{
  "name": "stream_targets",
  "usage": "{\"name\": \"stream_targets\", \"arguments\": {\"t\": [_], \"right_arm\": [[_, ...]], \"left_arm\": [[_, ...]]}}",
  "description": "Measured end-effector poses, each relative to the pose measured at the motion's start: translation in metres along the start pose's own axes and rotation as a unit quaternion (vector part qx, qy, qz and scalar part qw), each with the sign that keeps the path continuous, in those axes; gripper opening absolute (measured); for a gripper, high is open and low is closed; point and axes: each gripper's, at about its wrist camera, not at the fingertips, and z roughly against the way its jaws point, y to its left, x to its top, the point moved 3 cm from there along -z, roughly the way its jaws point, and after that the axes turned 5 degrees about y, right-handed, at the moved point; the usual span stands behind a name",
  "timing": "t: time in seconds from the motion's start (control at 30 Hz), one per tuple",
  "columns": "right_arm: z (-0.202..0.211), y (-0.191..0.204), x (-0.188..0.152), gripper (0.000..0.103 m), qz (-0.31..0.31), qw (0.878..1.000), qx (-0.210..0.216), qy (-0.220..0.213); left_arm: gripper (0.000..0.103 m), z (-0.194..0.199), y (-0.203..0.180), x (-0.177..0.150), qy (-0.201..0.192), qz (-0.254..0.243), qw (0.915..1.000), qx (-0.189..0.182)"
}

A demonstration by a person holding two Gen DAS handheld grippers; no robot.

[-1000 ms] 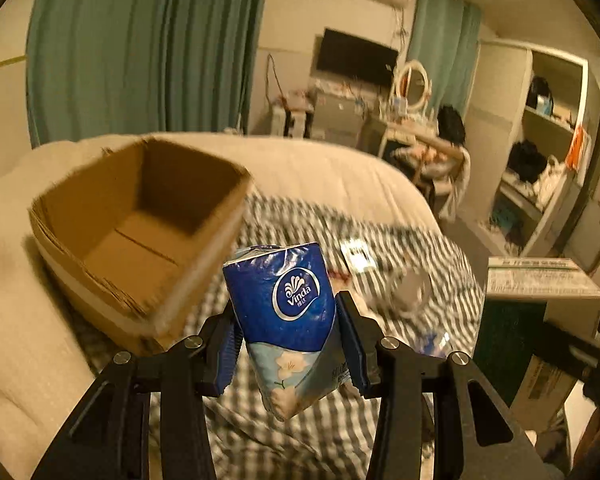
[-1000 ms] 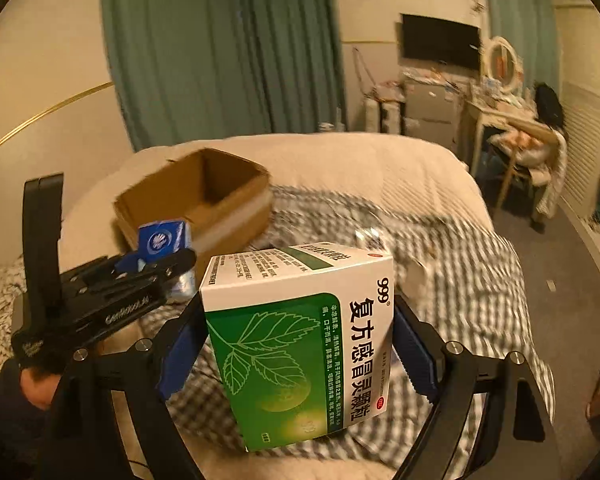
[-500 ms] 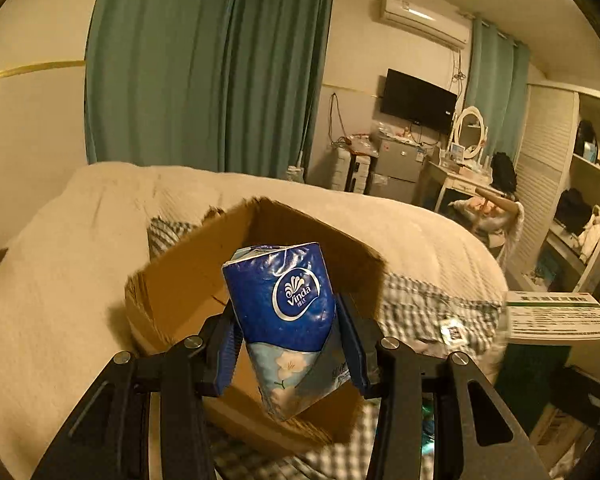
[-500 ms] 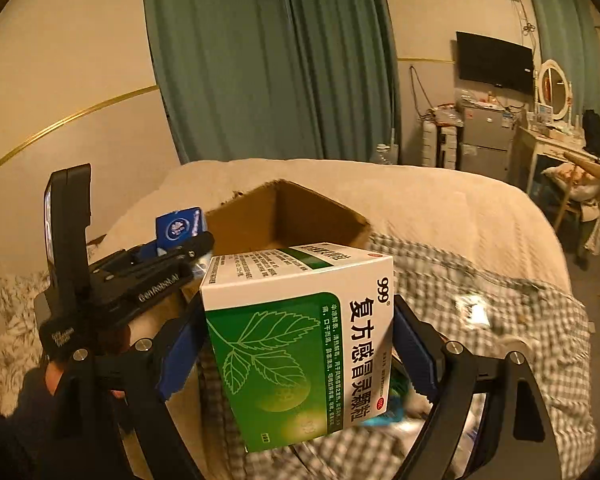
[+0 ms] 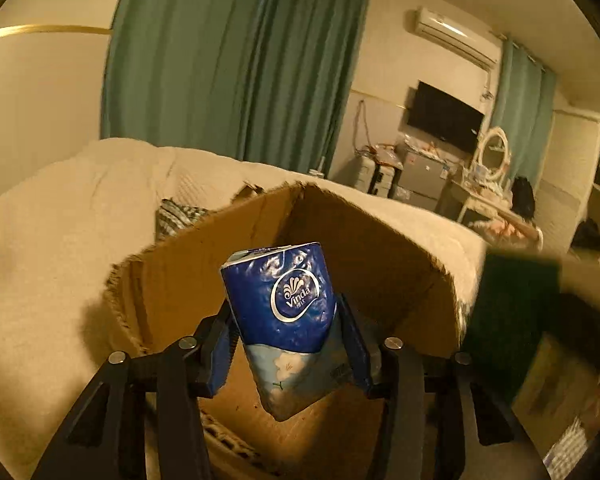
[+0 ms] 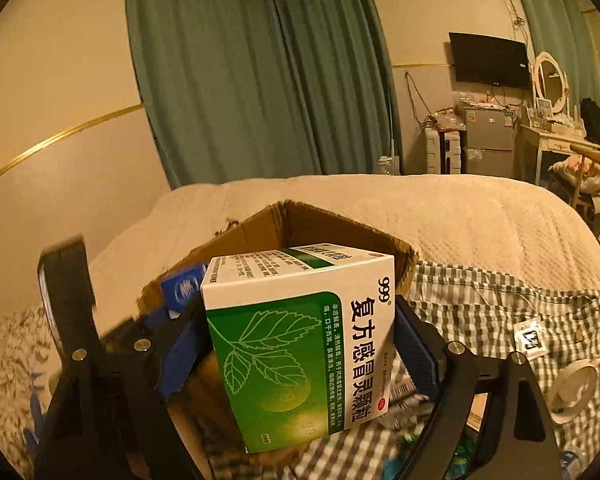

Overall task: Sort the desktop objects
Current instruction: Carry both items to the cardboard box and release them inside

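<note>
The open cardboard box (image 5: 380, 248) sits on the bed (image 5: 60, 240), presumably the sorting bin. Near it, the right gripper (image 6: 296, 348) pinches the green medicine box (image 6: 300, 344); the left gripper (image 5: 286, 344) squeezes the blue tissue pack (image 5: 284, 300) over the opening — box floor mostly hidden.

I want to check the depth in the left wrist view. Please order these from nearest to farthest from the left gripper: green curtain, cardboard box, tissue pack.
1. Tissue pack: held between the jaws of the left gripper.
2. Cardboard box: open, just behind and beneath the pack.
3. Green curtain: on the far wall, beyond the bed.
</note>
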Motion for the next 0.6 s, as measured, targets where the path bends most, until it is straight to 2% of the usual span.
{"name": "stream_targets", "arguments": {"t": [0.07,0.1,0.13,0.17,0.27,0.4,0.5,0.6], "right_arm": [[-0.005,0.0,0.002,0.097,-0.006,1.0,0.008,-0.001],[-0.007,0.001,0.002,0.102,-0.005,1.0,0.006,0.0],[-0.007,0.002,0.002,0.102,-0.001,1.0,0.002,-0.001],[-0.006,0.001,0.002,0.102,0.001,1.0,-0.002,-0.001],[0.004,-0.009,0.001,0.102,-0.015,1.0,-0.006,-0.007],[0.023,-0.036,0.001,0.102,-0.043,0.999,-0.008,-0.02],[0.025,-0.037,0.0,0.103,-0.042,0.999,-0.011,-0.012],[0.035,-0.032,-0.001,0.103,-0.055,0.998,0.007,-0.019]], "left_arm": [[0.069,0.002,-0.005,-0.006,-0.011,-0.018,0.9997,0.009],[0.074,0.005,-0.008,-0.009,-0.017,-0.028,0.9995,0.002],[0.086,0.008,-0.011,-0.011,-0.022,-0.034,0.9992,0.002],[0.103,0.012,-0.016,-0.013,-0.031,-0.045,0.9985,0.009],[0.103,0.022,-0.022,-0.018,-0.066,-0.057,0.9959,0.025],[0.103,0.019,-0.025,-0.022,-0.055,-0.054,0.9968,0.022],[0.103,0.026,-0.02,-0.022,-0.049,-0.028,0.9977,0.036],[0.103,0.046,-0.011,-0.018,-0.071,-0.01,0.9962,0.048]]}}
